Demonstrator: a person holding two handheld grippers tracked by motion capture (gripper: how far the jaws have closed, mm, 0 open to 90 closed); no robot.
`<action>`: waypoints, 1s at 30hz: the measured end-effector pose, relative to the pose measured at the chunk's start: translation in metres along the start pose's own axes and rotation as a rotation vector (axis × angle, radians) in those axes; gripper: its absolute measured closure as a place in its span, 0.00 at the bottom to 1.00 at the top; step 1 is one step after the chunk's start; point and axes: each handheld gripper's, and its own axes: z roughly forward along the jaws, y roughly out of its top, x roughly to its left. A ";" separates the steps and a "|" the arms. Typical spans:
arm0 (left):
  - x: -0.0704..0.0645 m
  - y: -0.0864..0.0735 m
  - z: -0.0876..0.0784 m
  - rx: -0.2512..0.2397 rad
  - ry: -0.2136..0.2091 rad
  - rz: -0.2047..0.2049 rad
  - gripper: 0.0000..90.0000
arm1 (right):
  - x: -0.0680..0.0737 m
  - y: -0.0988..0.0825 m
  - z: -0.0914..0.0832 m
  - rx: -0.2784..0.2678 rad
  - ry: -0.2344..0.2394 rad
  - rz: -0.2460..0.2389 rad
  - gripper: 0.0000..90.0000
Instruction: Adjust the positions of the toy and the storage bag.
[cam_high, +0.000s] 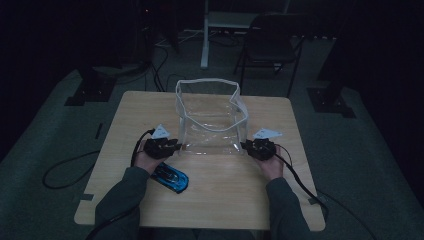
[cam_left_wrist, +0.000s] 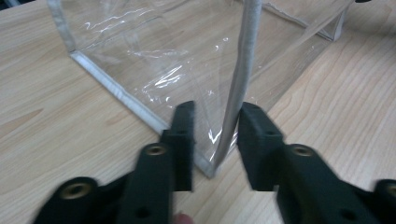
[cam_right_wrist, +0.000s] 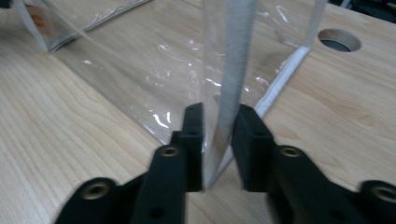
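Note:
A clear plastic bag (cam_high: 210, 120) with a white-grey trim stands open on the wooden table (cam_high: 135, 115). My left gripper (cam_high: 176, 146) is at its near left bottom corner. In the left gripper view the jaws (cam_left_wrist: 216, 112) straddle the bag's upright grey edge strip (cam_left_wrist: 243, 70). The strip lies against one pad and a gap shows on the other side. My right gripper (cam_high: 246, 145) is at the near right corner. There the jaws (cam_right_wrist: 218, 112) sit tight on the corner's grey strip (cam_right_wrist: 236, 56) and clear film.
A blue toy car (cam_high: 171, 177) lies on the table by my left forearm. A round hole (cam_right_wrist: 339, 39) is cut in the tabletop past the bag. A chair (cam_high: 272, 37) and stand legs are on the dark floor behind the table.

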 end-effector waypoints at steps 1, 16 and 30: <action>-0.001 0.001 0.001 -0.003 -0.004 0.010 0.85 | 0.001 0.000 0.000 0.000 -0.014 -0.006 0.90; -0.007 -0.011 -0.016 0.006 0.044 0.053 0.98 | 0.023 -0.007 -0.009 -0.016 0.066 -0.075 0.97; -0.010 -0.028 -0.040 0.002 0.046 0.032 0.84 | 0.045 -0.010 -0.019 -0.020 0.076 -0.104 0.83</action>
